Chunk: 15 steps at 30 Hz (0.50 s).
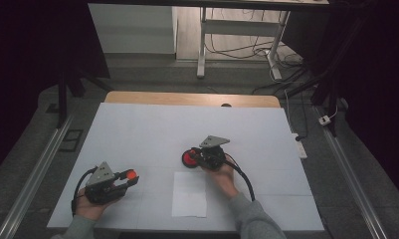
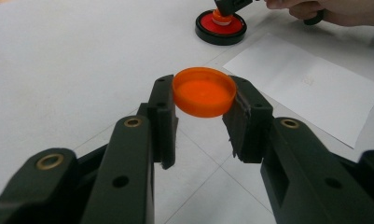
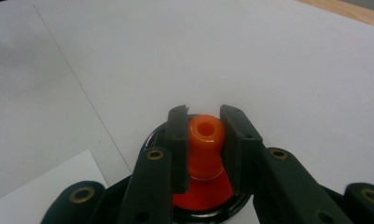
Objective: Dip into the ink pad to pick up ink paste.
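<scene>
left gripper (image 2: pixel 204 109) – clamps orange cap (image 2: pixel 204 91); right gripper (image 3: pixel 204 140) – grips orange nozzle (image 3: pixel 205 140)

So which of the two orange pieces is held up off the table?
The flat orange cap in the left gripper; the orange spout in the right gripper sits on its red disc.

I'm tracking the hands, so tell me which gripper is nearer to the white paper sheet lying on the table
Right. The right gripper sits just beyond the paper sheet's far edge, clamped on an orange spout. The left gripper holds an orange cap farther off, to the sheet's left.
</scene>
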Each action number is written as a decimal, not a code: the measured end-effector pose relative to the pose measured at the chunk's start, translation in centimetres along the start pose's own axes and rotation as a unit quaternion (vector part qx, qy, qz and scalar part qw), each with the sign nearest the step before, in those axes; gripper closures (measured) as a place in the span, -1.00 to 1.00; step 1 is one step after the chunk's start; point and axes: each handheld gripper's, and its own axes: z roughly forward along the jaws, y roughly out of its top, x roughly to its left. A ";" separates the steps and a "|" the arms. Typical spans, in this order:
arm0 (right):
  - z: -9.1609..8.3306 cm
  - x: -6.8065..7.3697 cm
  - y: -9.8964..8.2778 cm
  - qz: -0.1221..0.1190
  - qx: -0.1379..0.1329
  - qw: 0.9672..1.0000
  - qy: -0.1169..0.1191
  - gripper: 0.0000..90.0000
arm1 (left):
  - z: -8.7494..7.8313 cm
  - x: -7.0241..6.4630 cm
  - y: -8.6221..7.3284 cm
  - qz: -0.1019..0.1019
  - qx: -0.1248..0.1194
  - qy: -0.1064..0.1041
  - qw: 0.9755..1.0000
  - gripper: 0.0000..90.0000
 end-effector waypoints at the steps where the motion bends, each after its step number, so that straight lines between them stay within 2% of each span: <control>1: 0.0 0.0 0.0 -0.002 0.000 1.000 -0.002 0.62 | 0.0 0.0 0.0 0.000 0.000 0.000 1.000 0.44; 8: -0.1 0.2 0.3 -0.010 0.004 1.000 -0.009 0.61 | -0.1 0.1 0.0 0.000 -0.001 0.000 1.000 0.44; 11: -0.8 -0.1 0.7 0.019 -0.029 0.999 -0.005 0.61 | -0.1 0.2 0.0 0.000 -0.002 0.000 1.000 0.44; 15: -1.9 -0.1 1.5 0.021 -0.049 0.999 0.002 0.61 | 0.0 0.2 0.0 0.000 -0.001 0.000 1.000 0.44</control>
